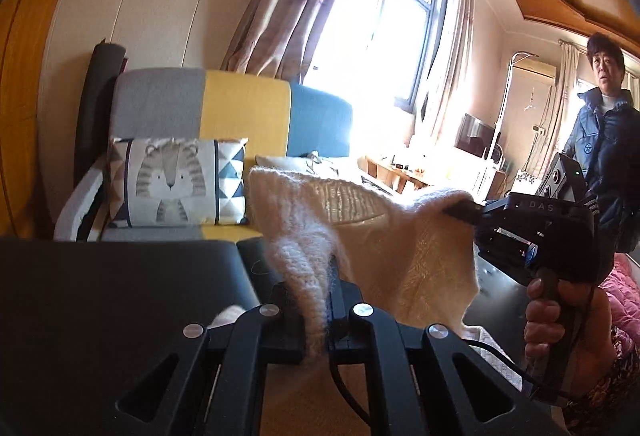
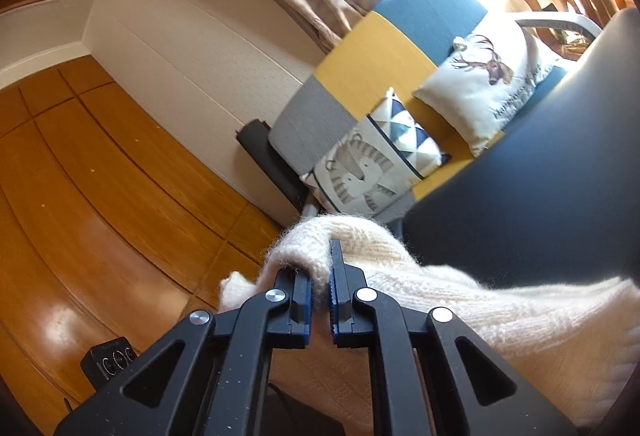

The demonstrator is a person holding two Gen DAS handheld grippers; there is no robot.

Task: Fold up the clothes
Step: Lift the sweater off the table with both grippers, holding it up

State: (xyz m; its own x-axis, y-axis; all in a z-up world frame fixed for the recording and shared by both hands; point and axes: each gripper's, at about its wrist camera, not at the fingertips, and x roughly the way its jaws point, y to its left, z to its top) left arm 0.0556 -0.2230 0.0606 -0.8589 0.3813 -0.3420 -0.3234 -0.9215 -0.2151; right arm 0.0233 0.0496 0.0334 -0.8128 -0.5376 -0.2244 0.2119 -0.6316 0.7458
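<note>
A cream knitted sweater (image 1: pixel 360 228) hangs lifted above a dark table (image 1: pixel 112 284), stretched between both grippers. My left gripper (image 1: pixel 314 300) is shut on one edge of it, the fuzzy knit pinched between the black fingers. In the left wrist view my right gripper (image 1: pixel 460 210) comes in from the right, held by a hand (image 1: pixel 560 320), and is shut on the other edge. In the right wrist view the right gripper (image 2: pixel 320 276) clamps a fold of the sweater (image 2: pixel 460 308), which drapes away to the right.
A grey, yellow and blue sofa (image 1: pixel 248 108) with a cat cushion (image 1: pixel 176 182) stands beyond the table under a bright window (image 1: pixel 380 20). A person in a blue jacket (image 1: pixel 608 140) stands at the right. Wooden flooring (image 2: pixel 100 176) and a small black device (image 2: pixel 108 358) lie below.
</note>
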